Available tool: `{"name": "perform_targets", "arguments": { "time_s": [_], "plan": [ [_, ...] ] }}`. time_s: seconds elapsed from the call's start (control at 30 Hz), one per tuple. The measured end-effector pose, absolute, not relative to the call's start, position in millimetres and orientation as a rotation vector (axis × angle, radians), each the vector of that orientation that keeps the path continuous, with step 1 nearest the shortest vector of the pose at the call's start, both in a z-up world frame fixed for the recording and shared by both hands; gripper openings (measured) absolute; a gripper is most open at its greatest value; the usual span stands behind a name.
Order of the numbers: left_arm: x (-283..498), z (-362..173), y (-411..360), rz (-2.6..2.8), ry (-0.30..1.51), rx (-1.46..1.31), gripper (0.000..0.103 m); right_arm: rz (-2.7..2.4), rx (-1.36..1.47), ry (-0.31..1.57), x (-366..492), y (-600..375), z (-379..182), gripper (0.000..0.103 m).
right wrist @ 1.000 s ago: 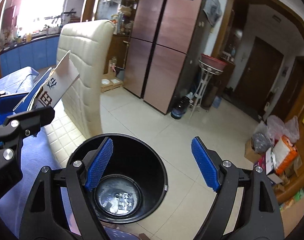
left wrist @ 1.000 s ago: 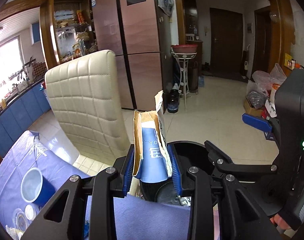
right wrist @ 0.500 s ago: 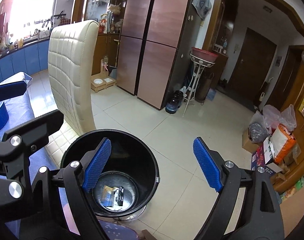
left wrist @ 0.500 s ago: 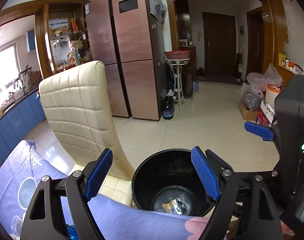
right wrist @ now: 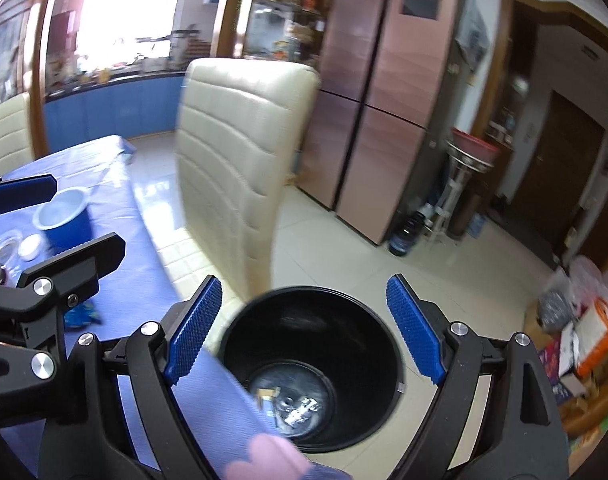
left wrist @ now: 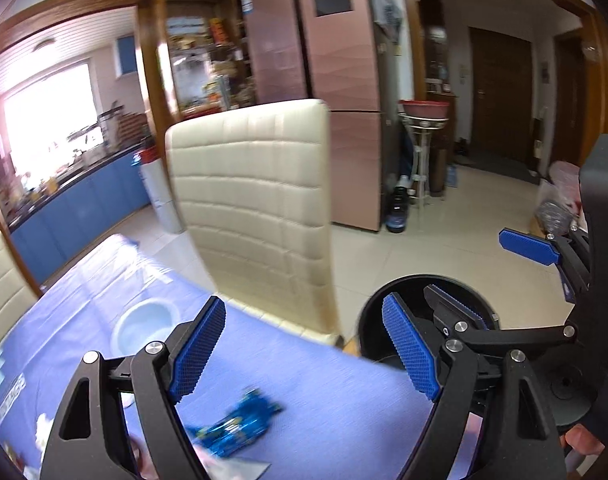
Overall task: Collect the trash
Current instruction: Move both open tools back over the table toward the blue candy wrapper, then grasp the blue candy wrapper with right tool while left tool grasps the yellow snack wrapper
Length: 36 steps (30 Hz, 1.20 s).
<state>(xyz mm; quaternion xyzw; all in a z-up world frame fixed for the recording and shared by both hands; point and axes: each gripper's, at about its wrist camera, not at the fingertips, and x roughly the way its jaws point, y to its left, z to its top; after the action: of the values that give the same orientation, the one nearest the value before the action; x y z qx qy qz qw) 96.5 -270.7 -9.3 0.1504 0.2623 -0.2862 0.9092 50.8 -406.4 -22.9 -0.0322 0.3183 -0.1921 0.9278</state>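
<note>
**Carton dropped, next scrap in sight**

Now that the torn paper carton I was pinching a second ago lies at the bottom of the black bin, my left gripper has its jaws spread wide with nothing between them; they opened within the last second and have held there since. My right gripper hangs over the bin mouth, jaws likewise apart and empty. One piece is banked, so the job moves on.

Both views have swung away from the bin toward the table beside it. A crumpled blue wrapper lies on the blue cloth, just left of the bin in the left wrist view and almost under the left jaws; I judge it the next pickup.

Room is tight: the cream chair back stands just behind the bin, and the table edge nearly meets its rim. A blue cup sits farther from the bin, well clear of the wrapper.
</note>
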Motion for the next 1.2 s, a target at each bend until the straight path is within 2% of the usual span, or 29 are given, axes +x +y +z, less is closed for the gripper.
{"name": "perform_targets", "arguments": {
  "time_s": [0.47, 0.83, 0.97, 1.03, 1.2],
  "plan": [
    [100, -4, -158, -0.32, 0.594, 0.217, 0.079, -0.127, -0.128, 0.647, 80, -312, -23, 0.085],
    [92, -29, -72, -0.165, 0.7, 0.117, 0.079, -0.007, -0.132, 0.72, 89, -266, -43, 0.085],
    [89, -40, -52, -0.128, 0.738, 0.081, 0.079, 0.015, -0.148, 0.746, 93, -257, -53, 0.09],
    [89, -46, -44, -0.11, 0.757, 0.071, 0.086, 0.023, -0.151, 0.753, 97, -254, -55, 0.09],
    [91, -60, -29, -0.074, 0.795, 0.031, 0.087, 0.035, -0.172, 0.761, 103, -246, -64, 0.091]
  ]
}}
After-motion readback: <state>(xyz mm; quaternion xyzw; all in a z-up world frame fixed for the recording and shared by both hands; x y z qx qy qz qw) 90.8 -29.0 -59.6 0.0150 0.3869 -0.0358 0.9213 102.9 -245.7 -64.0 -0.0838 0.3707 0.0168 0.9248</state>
